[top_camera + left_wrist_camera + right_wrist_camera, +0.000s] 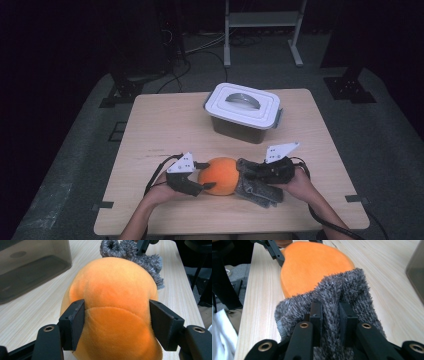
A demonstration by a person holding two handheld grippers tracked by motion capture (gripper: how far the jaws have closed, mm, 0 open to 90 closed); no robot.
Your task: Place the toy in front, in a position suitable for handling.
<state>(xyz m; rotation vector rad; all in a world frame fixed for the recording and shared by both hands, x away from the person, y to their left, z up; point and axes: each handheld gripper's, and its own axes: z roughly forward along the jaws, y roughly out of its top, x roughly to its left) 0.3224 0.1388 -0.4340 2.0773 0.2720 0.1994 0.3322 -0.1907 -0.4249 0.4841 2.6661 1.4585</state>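
Two hand-held grippers meet over an orange plush toy (pixel 218 175) near the front edge of a pale wooden table (pixel 165 125), where a person's forearms come in from below. Behind them, toward the far edge, stands a lidded plastic storage box (pixel 244 112) with a white lid and a grey handle, well apart from the work. At the toy's right, touching it, lies a grey fuzzy cloth (pixel 255 187), bunched up under the right hand. Seen in the right gripper view, the right gripper (pixel 330 315) is clenched on a fold of that grey cloth, its jaws nearly together with the pile pressed between them, the orange toy lying just beyond the cloth. The left gripper (pixel 116 320) straddles the toy from the other side: its jaws stand on either flank of the rounded plush body, the left pad against the fabric and the right one at its edge, though whether they press firmly enough to hold it cannot be told. Judging by this, the step in hand is separating or arranging toy and cloth, one gripper for each. A next move would call for the left jaws to close firmly on the soft, yielding plush before any lift or pull, since it could slip out.
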